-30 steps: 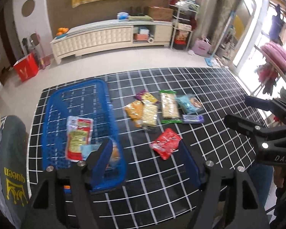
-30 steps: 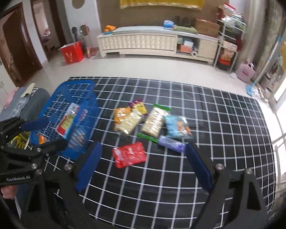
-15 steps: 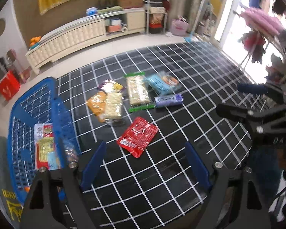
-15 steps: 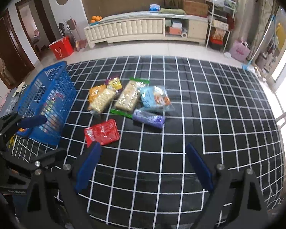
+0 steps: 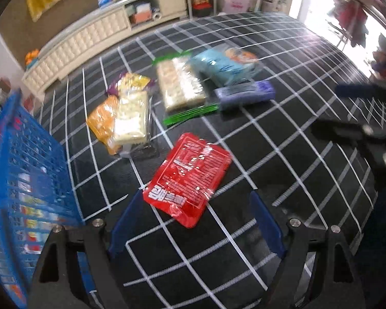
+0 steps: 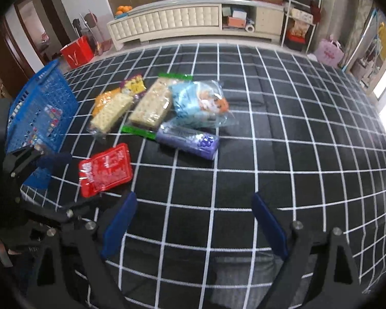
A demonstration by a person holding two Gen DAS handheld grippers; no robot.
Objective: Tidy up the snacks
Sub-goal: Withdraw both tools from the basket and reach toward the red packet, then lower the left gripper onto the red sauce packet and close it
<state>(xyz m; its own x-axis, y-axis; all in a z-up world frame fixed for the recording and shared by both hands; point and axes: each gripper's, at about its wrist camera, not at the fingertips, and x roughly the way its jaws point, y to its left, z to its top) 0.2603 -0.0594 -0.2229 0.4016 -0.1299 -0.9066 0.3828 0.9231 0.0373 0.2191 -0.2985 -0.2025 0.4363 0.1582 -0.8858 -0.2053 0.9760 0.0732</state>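
A red snack packet (image 5: 190, 175) lies flat on the black grid cloth, just ahead of my open, empty left gripper (image 5: 195, 221). It also shows in the right wrist view (image 6: 105, 170). Behind it lie a purple packet (image 5: 244, 94), a light blue bag (image 5: 224, 64), a green-edged cracker pack (image 5: 180, 85), a clear cracker pack (image 5: 130, 118) on an orange bag (image 5: 101, 118), and a small yellow packet (image 5: 133, 81). A blue basket (image 5: 20, 175) with snacks inside stands at the left. My right gripper (image 6: 193, 221) is open and empty over bare cloth.
The black white-gridded cloth (image 6: 270, 134) covers the table. A long white cabinet (image 6: 187, 23) stands against the far wall. A red bag (image 6: 77, 50) sits on the floor. My left gripper's fingers show at the left of the right wrist view (image 6: 49, 162).
My left gripper has moved right from above the basket to just behind the red packet. My right gripper has moved forward and lower over the cloth. Both stay open.
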